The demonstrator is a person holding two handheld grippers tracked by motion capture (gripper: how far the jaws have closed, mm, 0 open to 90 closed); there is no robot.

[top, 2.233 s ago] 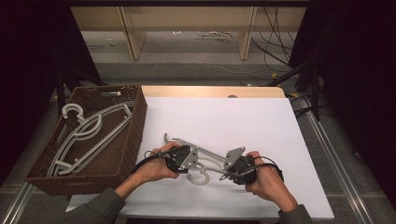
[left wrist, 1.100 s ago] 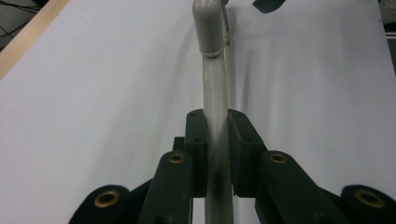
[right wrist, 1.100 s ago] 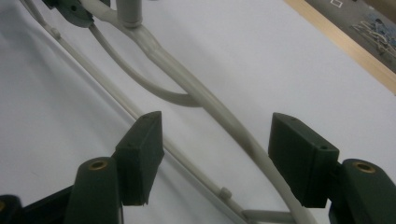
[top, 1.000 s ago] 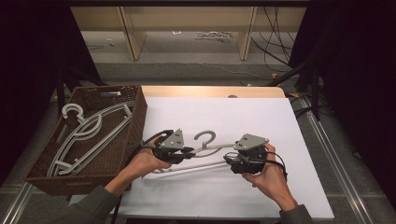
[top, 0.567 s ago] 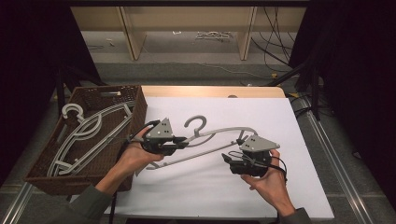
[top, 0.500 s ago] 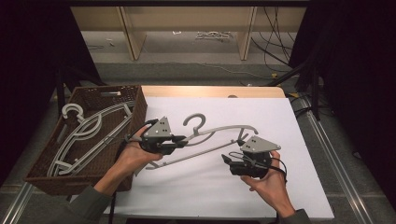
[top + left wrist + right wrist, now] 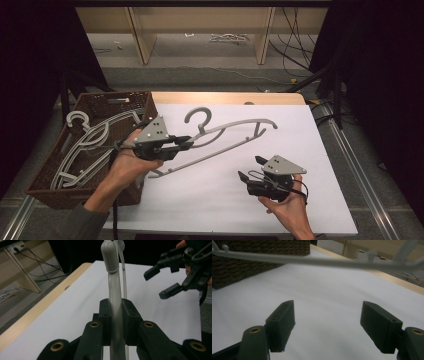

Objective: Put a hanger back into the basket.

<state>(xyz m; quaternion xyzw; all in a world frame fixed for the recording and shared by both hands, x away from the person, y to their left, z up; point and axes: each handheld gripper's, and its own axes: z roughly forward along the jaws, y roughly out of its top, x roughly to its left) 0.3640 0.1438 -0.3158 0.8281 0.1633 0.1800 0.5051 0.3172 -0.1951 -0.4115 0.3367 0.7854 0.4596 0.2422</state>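
Holding the pale grey plastic clothes hanger (image 7: pixel 220 137) clamped in my left hand-held gripper (image 7: pixel 182 144), long axis toward 2 o'clock above the white counter (image 7: pixel 320 150); brown wicker basket (image 7: pixel 90 105) at 9 o'clock. Right hand-held gripper (image 7: pixel 250 169) wide, empty.

My left claw (image 7: pixel 184 143) is black with a pale grey plate on top, and the hanger (image 7: pixel 227 135) in it is plain light grey. Left of that claw, the basket (image 7: pixel 102 104) is dark brown woven wicker holding more light grey hangers (image 7: pixel 87 145). Under my black right claw (image 7: pixel 248 168) the tabletop (image 7: pixel 300 130) is plain white with a light wooden far edge.
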